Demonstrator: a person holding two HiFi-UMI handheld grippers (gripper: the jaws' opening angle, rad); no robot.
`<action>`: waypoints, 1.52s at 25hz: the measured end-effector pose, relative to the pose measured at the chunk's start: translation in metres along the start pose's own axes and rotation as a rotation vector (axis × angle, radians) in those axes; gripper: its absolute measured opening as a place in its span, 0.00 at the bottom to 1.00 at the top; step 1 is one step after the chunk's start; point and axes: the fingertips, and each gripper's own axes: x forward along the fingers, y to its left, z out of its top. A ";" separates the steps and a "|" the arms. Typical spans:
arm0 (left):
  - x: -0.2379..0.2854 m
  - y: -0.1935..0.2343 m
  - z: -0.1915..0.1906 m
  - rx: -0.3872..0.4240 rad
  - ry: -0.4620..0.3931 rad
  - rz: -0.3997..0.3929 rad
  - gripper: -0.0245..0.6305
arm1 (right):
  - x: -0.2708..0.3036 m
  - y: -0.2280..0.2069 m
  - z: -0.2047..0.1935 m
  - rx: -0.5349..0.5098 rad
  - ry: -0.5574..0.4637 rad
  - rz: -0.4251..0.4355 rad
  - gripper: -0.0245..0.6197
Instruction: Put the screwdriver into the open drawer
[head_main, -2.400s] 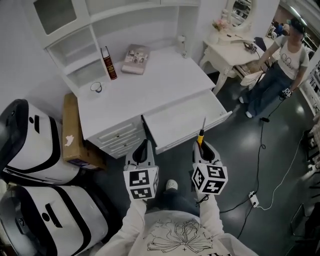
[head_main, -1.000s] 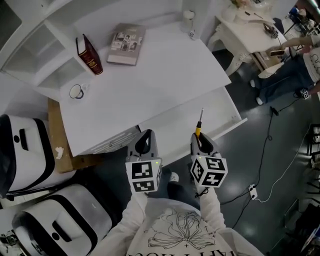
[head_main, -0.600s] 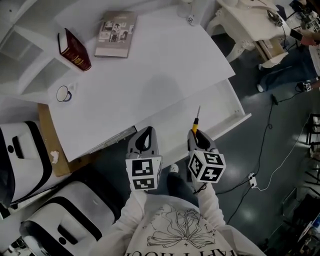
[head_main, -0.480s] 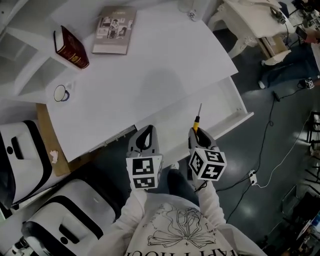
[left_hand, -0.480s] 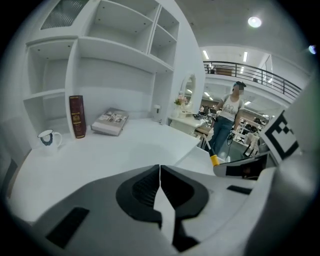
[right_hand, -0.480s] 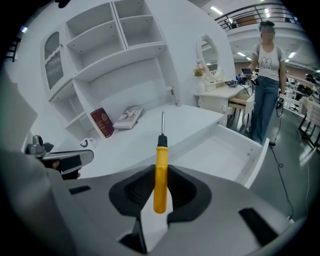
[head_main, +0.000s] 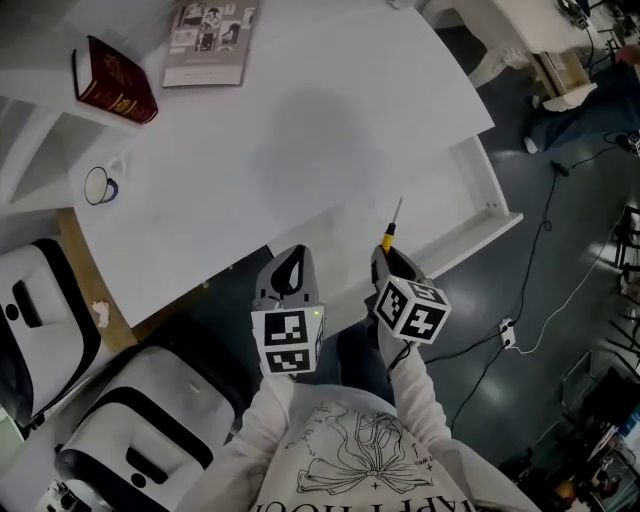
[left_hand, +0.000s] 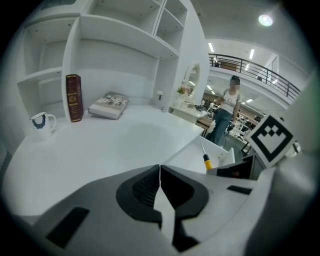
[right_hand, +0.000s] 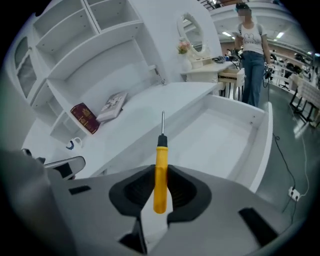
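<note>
White desk (head_main: 300, 150) spreads below, drawer (head_main: 452, 212) pulled out at its right; my right gripper (right_hand: 160, 186) pinches the screwdriver (right_hand: 160, 162) by its yellow handle, shaft toward the drawer; my left gripper (left_hand: 160, 184) is pressed together, empty.

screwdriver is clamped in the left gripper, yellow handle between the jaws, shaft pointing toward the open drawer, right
Not the left. The right gripper view shows the screwdriver clamped in the right gripper, yellow handle between the jaws, shaft pointing toward the open drawer. The left gripper has its jaws together on nothing.
</note>
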 end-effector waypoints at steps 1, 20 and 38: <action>0.003 0.002 -0.003 0.000 0.010 -0.002 0.05 | 0.005 0.000 -0.005 0.013 0.014 -0.005 0.15; 0.030 0.037 -0.040 -0.041 0.097 0.010 0.05 | 0.086 -0.002 -0.061 0.106 0.225 -0.092 0.15; 0.042 0.041 -0.050 -0.064 0.128 0.018 0.05 | 0.119 -0.011 -0.082 0.074 0.337 -0.127 0.15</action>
